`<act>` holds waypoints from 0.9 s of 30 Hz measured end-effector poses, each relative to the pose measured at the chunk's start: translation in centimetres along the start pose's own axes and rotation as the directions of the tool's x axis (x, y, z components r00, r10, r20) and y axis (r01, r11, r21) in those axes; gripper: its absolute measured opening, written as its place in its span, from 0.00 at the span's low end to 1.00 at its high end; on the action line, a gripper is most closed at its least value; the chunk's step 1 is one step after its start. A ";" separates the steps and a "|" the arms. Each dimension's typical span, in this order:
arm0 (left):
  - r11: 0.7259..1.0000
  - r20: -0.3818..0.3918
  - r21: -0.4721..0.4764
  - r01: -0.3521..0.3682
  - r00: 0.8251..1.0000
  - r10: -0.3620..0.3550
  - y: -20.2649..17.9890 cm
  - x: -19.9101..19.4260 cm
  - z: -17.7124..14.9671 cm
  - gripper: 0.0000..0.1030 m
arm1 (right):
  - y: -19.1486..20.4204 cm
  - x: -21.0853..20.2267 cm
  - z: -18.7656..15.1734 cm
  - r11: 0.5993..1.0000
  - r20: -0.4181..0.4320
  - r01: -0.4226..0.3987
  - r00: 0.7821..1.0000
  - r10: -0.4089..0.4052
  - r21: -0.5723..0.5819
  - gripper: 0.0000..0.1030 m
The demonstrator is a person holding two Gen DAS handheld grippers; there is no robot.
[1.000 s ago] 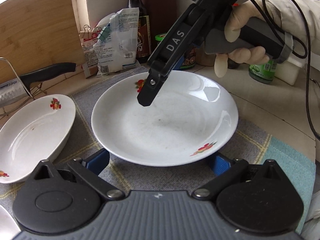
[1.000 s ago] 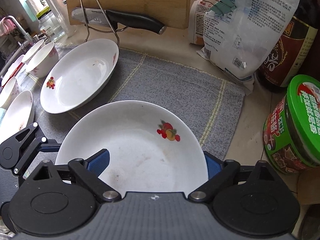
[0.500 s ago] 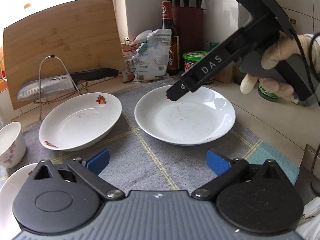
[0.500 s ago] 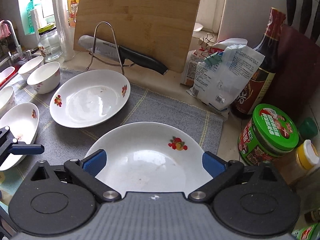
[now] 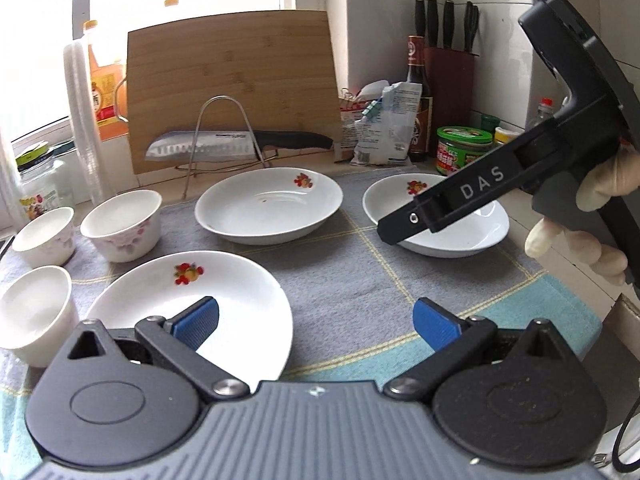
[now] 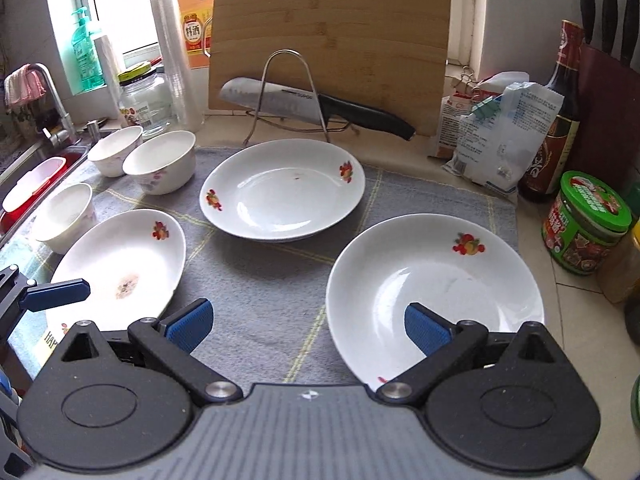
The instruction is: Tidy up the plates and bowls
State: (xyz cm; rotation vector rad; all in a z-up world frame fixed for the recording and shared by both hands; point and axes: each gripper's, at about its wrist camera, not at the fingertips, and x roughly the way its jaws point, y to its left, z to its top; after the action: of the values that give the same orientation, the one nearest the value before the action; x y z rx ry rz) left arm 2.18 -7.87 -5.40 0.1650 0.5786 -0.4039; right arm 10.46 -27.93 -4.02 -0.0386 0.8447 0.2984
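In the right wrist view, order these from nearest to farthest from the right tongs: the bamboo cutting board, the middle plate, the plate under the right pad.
1. White fruit-print plate, right, beneath the right tongs.
2. Middle white plate, centre.
3. Bamboo cutting board, at the back.

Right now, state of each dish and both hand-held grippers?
left hand-held gripper: open, holding nothing
right hand-held gripper: open, holding nothing
right plate: flat on the mat, empty, faint smudges
middle plate: flat on the mat, empty, small dark speck
left plate: flat on the mat, brownish stain inside
three bowls: upright, separate, unstacked
knife: resting in the wire rack
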 end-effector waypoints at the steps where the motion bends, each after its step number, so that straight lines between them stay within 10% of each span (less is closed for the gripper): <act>1: 1.000 -0.003 -0.012 -0.016 1.000 0.015 0.2 -0.2 -0.1 0.99 | 0.3 0.2 0.0 1.000 -0.006 -0.016 1.000 0.016 -0.010 1.00; 15: 0.971 -0.144 -0.051 -0.234 0.964 0.225 2.7 -2.8 -2.5 0.99 | 3.0 4.3 0.1 0.972 -0.111 -0.235 0.967 0.231 -0.029 1.00; 27: 0.999 -0.220 0.022 -0.032 0.975 0.036 10.2 -1.5 -6.4 0.99 | 8.8 6.8 0.8 0.983 -0.197 -0.185 0.964 0.180 -0.010 1.00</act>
State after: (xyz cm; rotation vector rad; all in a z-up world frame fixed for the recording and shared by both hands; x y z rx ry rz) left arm 2.09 3.54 -9.48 0.2386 0.7893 -0.3594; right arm 12.92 -17.73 -7.80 -0.0167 1.0413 0.4862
